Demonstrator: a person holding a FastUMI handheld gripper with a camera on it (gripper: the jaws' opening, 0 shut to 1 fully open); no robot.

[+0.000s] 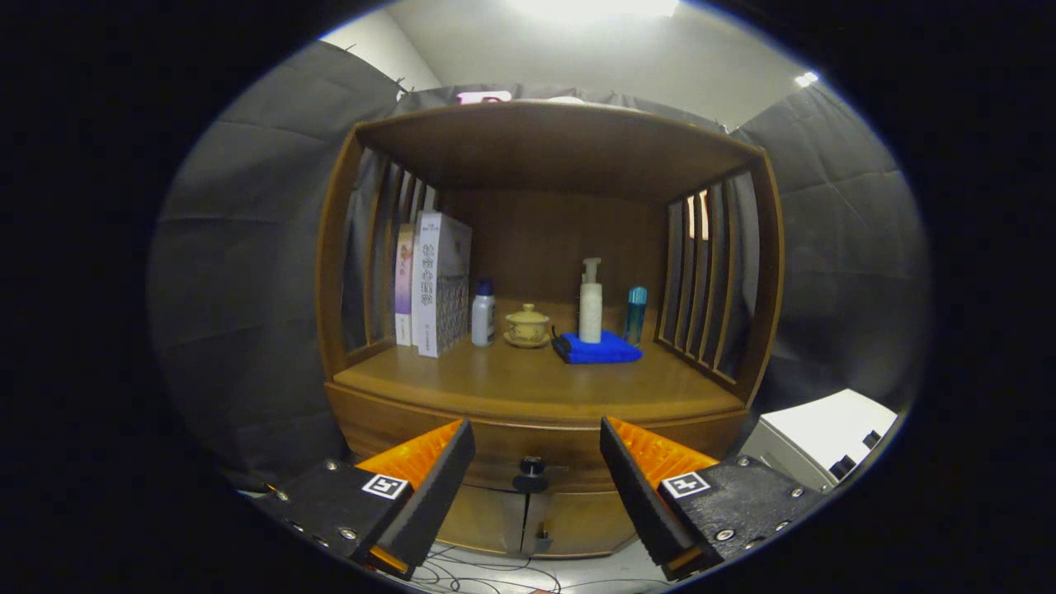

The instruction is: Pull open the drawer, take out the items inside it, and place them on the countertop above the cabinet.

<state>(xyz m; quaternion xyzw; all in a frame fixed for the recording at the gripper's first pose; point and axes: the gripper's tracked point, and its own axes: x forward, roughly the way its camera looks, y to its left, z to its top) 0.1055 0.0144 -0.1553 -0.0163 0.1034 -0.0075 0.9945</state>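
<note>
Gripper [536, 462] fingers spread wide, holding nothing, aimed at the closed drawer [536, 450] of the wooden cabinet [751, 330]; the dark drawer knob [530, 468] sits between them, seemingly a bit beyond the tips. On the countertop [528, 384], left to right: upright books [433, 285], small white bottle [483, 313], lidded ceramic cup on saucer [528, 326], white pump bottle [591, 303] standing on a folded blue cloth [598, 349], teal bottle [635, 313]. White box [817, 433] right of the cabinet.

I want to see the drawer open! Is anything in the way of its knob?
Nothing visible blocks it. The gripper is open, and the drawer knob sits just ahead between the jaws, on the closed drawer.
</note>
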